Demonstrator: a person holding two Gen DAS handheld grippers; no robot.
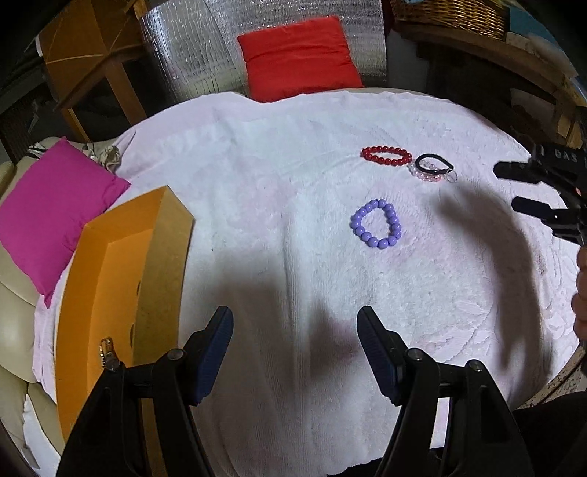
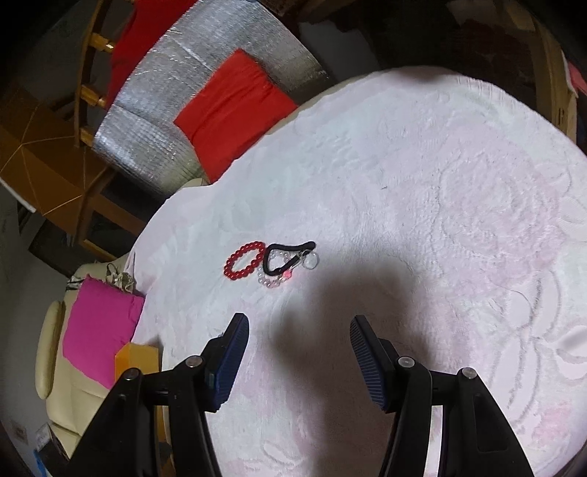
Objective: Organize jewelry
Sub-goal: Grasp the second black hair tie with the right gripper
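Note:
A purple bead bracelet [image 1: 376,224] lies on the white towel [image 1: 279,205], ahead of my open, empty left gripper [image 1: 295,323]. Beyond it lie a red bead bracelet [image 1: 386,156] and a black cord loop with a clear pink bead bracelet and a small ring [image 1: 433,168]. An open orange box [image 1: 121,279] stands at the left. My right gripper [image 1: 513,189] shows at the right edge, open. In the right wrist view my right gripper [image 2: 299,330] is open and empty above the towel; the red bracelet [image 2: 244,260] and the black cord with clear beads [image 2: 288,262] lie ahead, slightly left.
A magenta cushion [image 1: 55,209] lies left of the box and a red cushion [image 1: 297,55] behind the towel, against a silver foil sheet [image 1: 190,47]. A wooden stool [image 1: 88,55] stands far left, a wicker basket [image 1: 451,14] far right. A small metal clasp [image 1: 108,352] sits on the box.

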